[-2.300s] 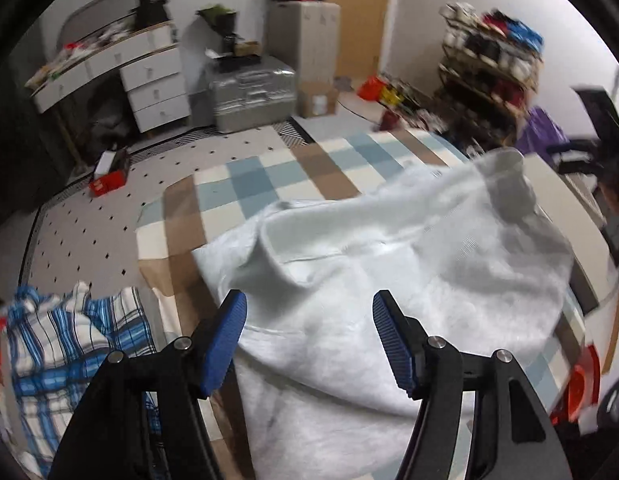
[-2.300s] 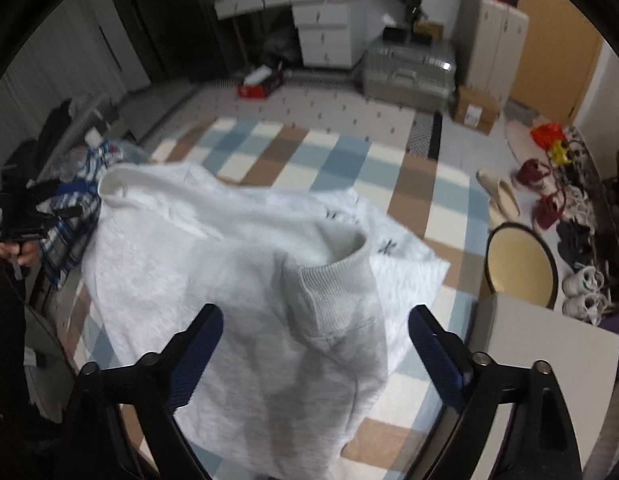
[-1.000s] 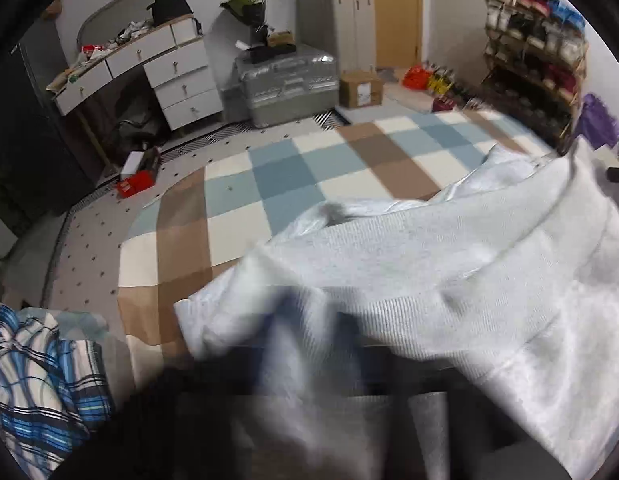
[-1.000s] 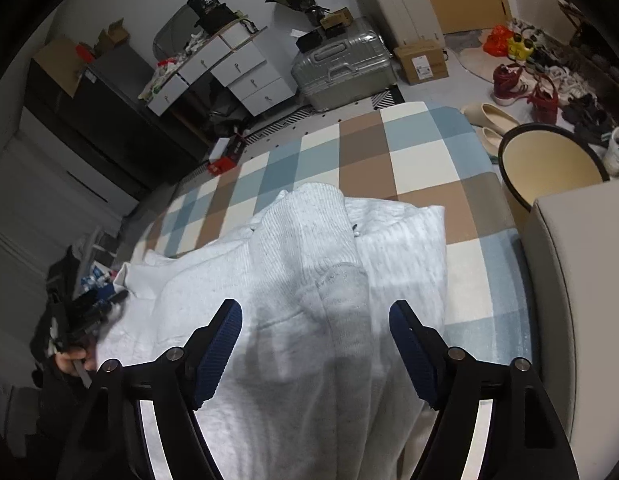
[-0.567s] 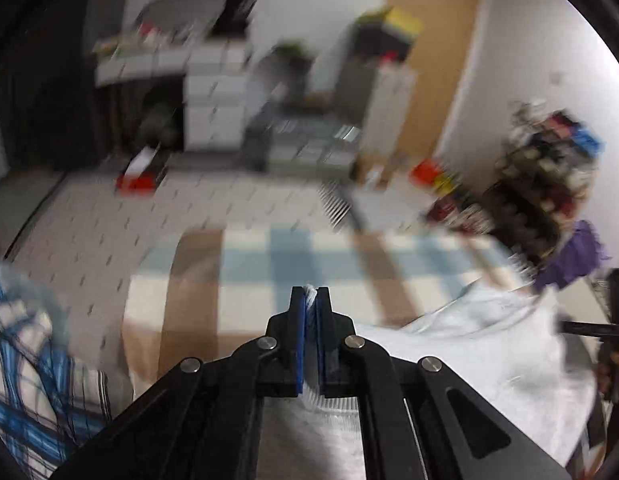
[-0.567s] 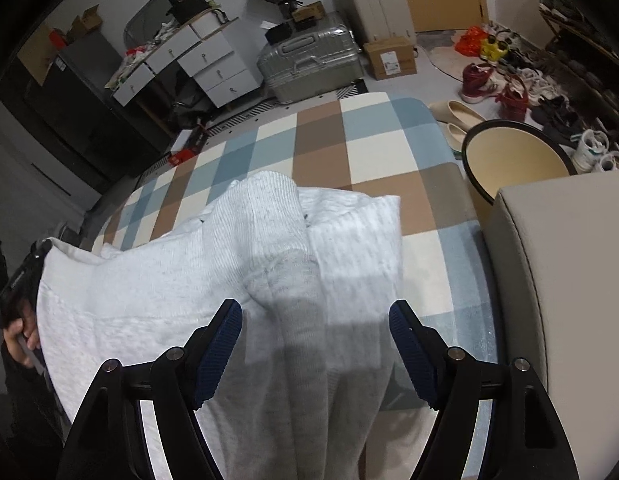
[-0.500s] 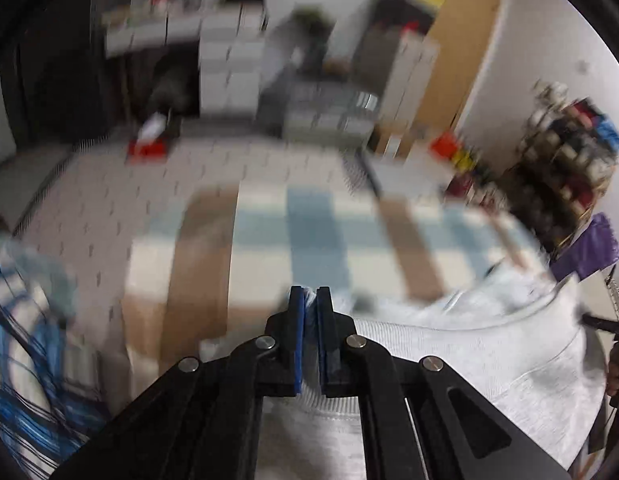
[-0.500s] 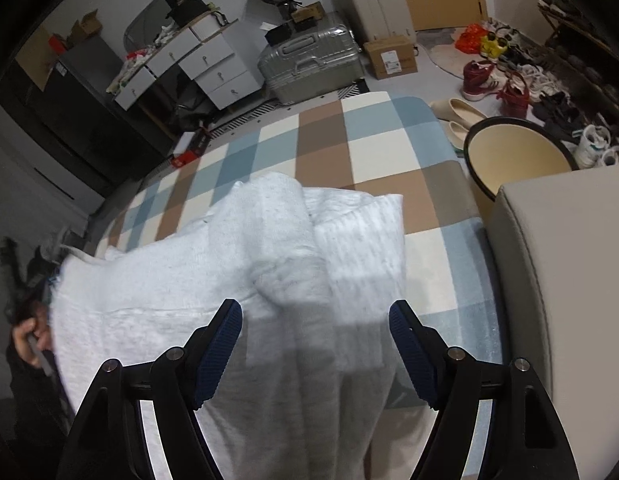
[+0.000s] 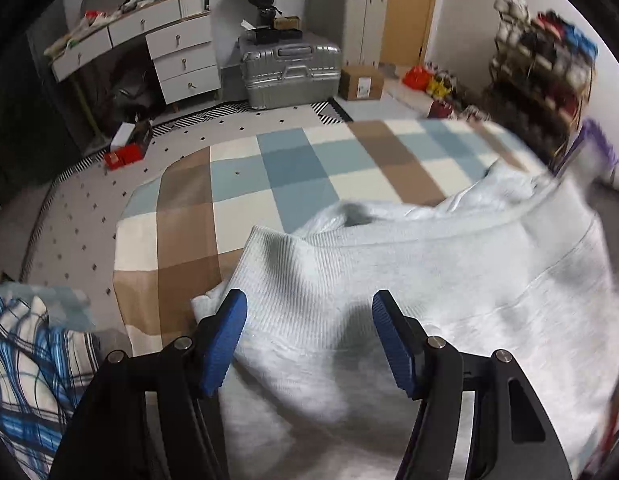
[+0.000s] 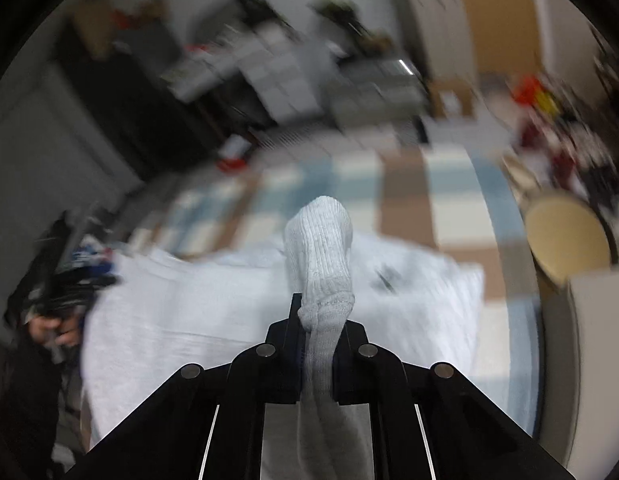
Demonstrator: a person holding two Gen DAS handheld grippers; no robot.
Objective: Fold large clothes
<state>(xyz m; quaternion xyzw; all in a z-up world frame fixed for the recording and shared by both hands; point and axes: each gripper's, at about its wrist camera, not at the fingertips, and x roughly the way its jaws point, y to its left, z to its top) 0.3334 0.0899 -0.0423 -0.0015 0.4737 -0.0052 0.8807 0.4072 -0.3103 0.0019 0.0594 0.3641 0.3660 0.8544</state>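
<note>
Where sweatshirt sprawls: checked cloth, cluttered room.

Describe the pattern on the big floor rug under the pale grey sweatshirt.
Large checks of blue, brown and cream on the floor rug, clearest in the left wrist view.

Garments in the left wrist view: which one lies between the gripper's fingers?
The pale grey ribbed sweatshirt, spread on the checked blanket between the open left gripper. The blue-and-white plaid shirt lies bunched off to the left.
</note>
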